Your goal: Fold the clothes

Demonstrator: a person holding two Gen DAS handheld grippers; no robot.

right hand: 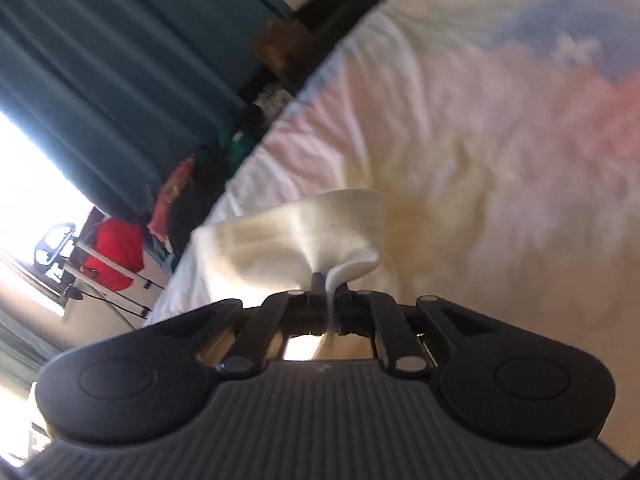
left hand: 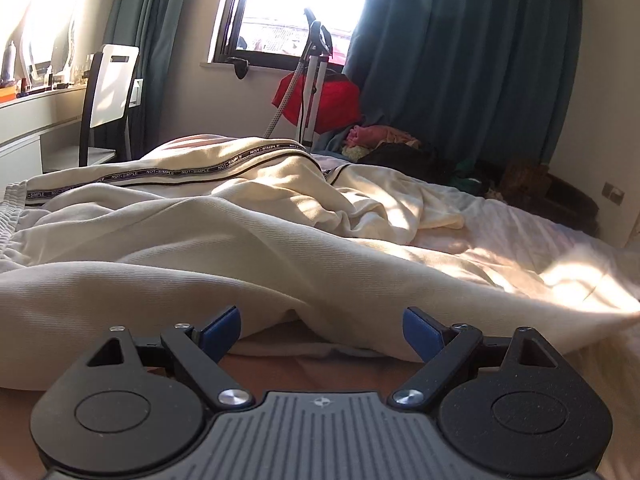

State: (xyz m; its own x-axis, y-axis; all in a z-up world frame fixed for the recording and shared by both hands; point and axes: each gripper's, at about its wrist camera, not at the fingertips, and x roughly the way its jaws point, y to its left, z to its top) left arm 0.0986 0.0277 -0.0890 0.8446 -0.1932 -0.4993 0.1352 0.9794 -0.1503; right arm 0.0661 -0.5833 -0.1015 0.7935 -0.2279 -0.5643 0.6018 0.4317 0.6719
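- Right claw [right hand: 330, 284] is clenched on a pinch of the cream trousers [left hand: 224, 232], lifting that edge off the bed [left hand: 520, 240].
- Left claw [left hand: 322, 330] is released, jaws wide, low beside the rumpled near edge.
- Trousers lie spread and creased across the bed.
- Folding well likely means keeping the lifted cloth taut, the edges matched.
- A clothes pile [left hand: 384, 140] sits beyond.

Cream trousers [left hand: 248, 240] lie rumpled across the bed [left hand: 540, 240], elastic waistband at the far left, legs running toward the right. A dark side stripe [left hand: 168, 170] printed "NOT-SIMPLE" runs along the far edge. The near fold bulges up, its hem lifted off the bed. In the right wrist view, a bunched corner of the same cream cloth [right hand: 320, 228] fans out, pinched to a narrow neck above the bed; this view is blurred.
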